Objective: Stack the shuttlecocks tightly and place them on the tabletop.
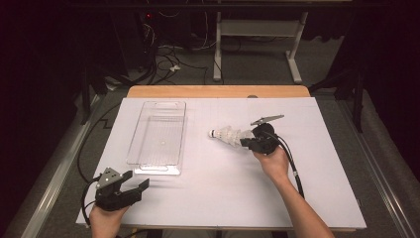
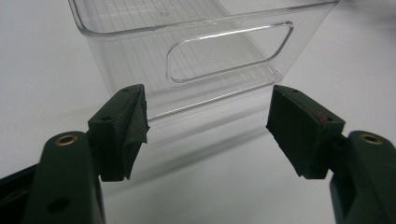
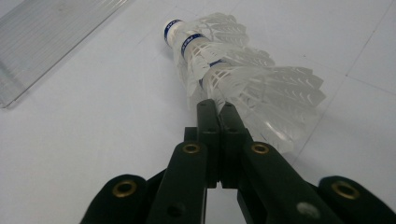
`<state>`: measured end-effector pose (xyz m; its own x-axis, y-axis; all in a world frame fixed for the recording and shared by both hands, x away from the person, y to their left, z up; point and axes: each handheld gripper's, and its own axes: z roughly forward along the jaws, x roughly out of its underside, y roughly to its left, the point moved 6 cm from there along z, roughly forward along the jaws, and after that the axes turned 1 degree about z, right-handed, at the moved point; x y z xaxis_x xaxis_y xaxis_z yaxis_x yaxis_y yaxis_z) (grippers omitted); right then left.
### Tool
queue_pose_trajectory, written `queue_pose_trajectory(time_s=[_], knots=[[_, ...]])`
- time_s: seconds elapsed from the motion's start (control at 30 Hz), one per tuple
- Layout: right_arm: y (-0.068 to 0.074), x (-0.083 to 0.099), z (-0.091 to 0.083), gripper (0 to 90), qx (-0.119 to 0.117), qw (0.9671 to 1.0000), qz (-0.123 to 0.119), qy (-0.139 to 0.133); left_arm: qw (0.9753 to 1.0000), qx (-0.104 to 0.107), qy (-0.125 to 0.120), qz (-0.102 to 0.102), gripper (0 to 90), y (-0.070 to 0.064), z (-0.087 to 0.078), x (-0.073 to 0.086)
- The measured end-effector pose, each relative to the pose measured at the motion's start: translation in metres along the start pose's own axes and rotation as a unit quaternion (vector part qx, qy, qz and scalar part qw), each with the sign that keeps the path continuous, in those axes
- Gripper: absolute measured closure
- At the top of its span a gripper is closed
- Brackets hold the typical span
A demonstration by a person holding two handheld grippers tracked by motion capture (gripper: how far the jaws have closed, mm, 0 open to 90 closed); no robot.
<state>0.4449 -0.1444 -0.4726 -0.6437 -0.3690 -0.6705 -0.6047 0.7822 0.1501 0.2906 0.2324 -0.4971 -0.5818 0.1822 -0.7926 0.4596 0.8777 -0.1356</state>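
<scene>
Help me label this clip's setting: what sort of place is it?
Probably a lab or workshop recording station: a white sheet-covered wooden table, loose black cables on the grey floor, dark curtains around, and a grey-legged workbench behind.

- The stack of shuttlecocks (image 1: pixel 229 135) is lying on its side on the white table cover, a little right of centre — several white feathered shuttlecocks nested one inside the next.
- Its cork tip (image 3: pixel 172 31) is pointing toward the clear plastic bin (image 1: pixel 157 136), with blue bands showing around the corks in the right gripper view.
- The feather skirts (image 3: pixel 275 100) are fanning outward, each wider than the one ahead, and the widest is lying at the right gripper (image 1: pixel 246 142).
- That gripper's jaws are pressing together on the rim of the rearmost skirt — the stack is resting apart from the bin, which is sitting to its left.
</scene>
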Motion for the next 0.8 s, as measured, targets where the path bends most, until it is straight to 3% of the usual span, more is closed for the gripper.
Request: queue_pose_trajectory(time_s=[0.8], knots=[[-0.001, -0.005, 0.011, 90.0, -0.01, 0.9999, 0.009, -0.003, 1.0, 0.001, 0.002, 0.002, 29.8, 0.0, 0.0, 0.0]])
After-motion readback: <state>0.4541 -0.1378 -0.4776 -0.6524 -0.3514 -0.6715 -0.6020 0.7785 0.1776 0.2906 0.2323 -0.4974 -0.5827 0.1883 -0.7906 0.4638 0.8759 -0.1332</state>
